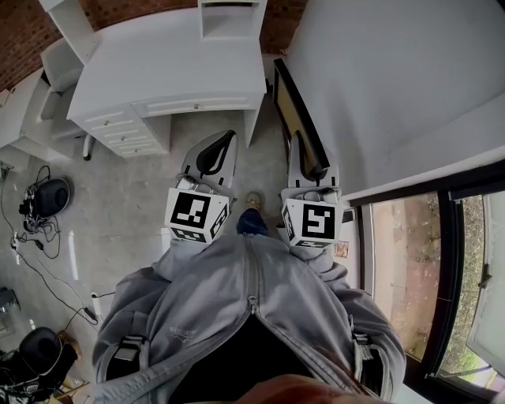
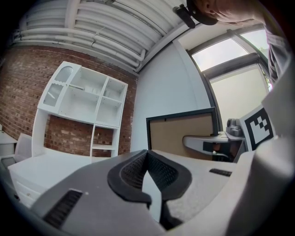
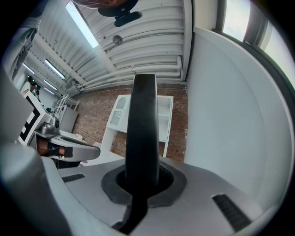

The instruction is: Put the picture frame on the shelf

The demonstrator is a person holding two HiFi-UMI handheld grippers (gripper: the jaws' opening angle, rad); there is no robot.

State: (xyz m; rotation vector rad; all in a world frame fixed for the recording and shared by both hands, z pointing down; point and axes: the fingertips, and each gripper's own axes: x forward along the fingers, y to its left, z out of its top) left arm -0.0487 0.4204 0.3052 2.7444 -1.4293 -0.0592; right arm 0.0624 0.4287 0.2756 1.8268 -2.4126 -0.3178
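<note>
The picture frame [image 1: 294, 110] has a black rim and a brown backing and stands on edge, upright beside the white wall. My right gripper [image 1: 316, 169] is shut on its near edge. In the right gripper view the frame's black rim [image 3: 143, 129] rises straight up from between the pads of that gripper [image 3: 143, 183]. My left gripper [image 1: 220, 147] hovers to the left of the frame, shut with nothing in it. From the left gripper [image 2: 148, 169] I see the frame's brown back [image 2: 182, 131]. The white shelf unit [image 2: 87, 99] stands on the desk ahead, against the brick wall.
A white desk [image 1: 170, 67] with drawers [image 1: 126, 130] lies ahead, with the shelf unit's base [image 1: 230, 17] on it. A white chair [image 1: 57, 67] stands to the left. Cables and black gear [image 1: 46, 197] lie on the floor at left. A window [image 1: 406, 260] is at right.
</note>
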